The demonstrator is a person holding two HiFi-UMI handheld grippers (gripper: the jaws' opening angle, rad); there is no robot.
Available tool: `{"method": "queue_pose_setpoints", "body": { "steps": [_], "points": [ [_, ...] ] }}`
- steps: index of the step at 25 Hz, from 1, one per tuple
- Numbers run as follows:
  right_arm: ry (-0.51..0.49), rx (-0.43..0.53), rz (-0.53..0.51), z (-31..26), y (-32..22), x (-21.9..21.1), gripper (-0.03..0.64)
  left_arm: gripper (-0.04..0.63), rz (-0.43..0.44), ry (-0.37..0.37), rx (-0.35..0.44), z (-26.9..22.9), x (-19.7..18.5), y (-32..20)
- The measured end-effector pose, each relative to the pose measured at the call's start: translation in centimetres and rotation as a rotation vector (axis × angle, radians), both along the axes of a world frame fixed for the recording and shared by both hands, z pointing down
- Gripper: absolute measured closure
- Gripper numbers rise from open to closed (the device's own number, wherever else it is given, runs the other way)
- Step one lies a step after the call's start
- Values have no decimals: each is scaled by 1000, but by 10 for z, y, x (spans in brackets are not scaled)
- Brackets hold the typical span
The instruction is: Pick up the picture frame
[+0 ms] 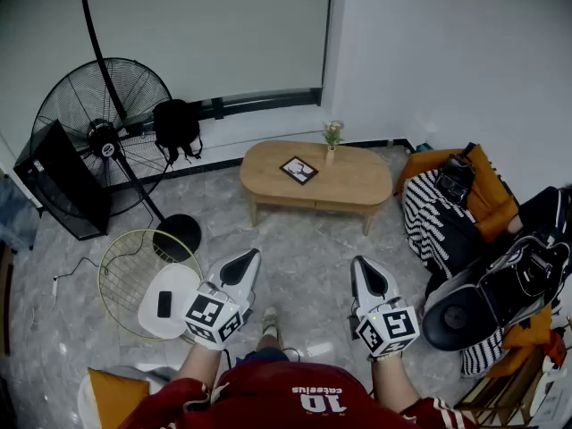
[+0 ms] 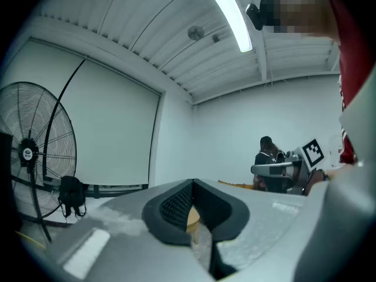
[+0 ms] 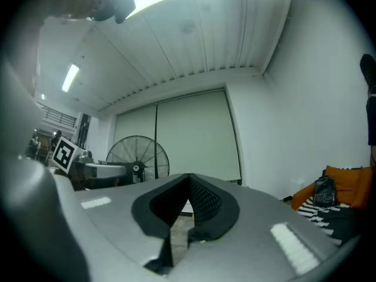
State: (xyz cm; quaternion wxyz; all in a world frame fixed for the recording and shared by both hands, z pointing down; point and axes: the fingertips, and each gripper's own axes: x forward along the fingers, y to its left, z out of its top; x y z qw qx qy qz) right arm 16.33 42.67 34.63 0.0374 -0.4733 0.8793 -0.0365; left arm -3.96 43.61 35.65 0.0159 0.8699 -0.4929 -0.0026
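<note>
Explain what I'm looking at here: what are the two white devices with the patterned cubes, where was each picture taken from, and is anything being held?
There is no robot here. A person holds a hand-operated tool in each hand: the left gripper and the right gripper. The patterned cubes are part of those tools. The head view comes from a camera on the person's head, looking steeply down at the floor ahead. The left gripper view and the right gripper view come from cameras riding on each tool, looking along its two jaws. In both, the jaws are together with nothing between them, so nothing is held. Ahead stands an oval wooden coffee table. On it the picture frame lies flat, and a small vase with a flower stands beside it. Both grippers are well short of the table. A large fan stands at the left.
</note>
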Motion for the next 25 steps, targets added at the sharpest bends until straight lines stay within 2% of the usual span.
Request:
{"method": "queue_pose_setpoints", "body": {
  "steps": [14, 21, 25],
  "points": [
    [15, -9, 1, 1, 0, -7, 617, 597, -11, 24, -7, 0, -10, 2],
    [3, 22, 11, -1, -4, -1, 615, 597, 1, 29, -4, 1, -3, -6],
    [3, 0, -5, 2, -11, -8, 615, 597, -3, 34, -12, 4, -8, -13]
  ]
}}
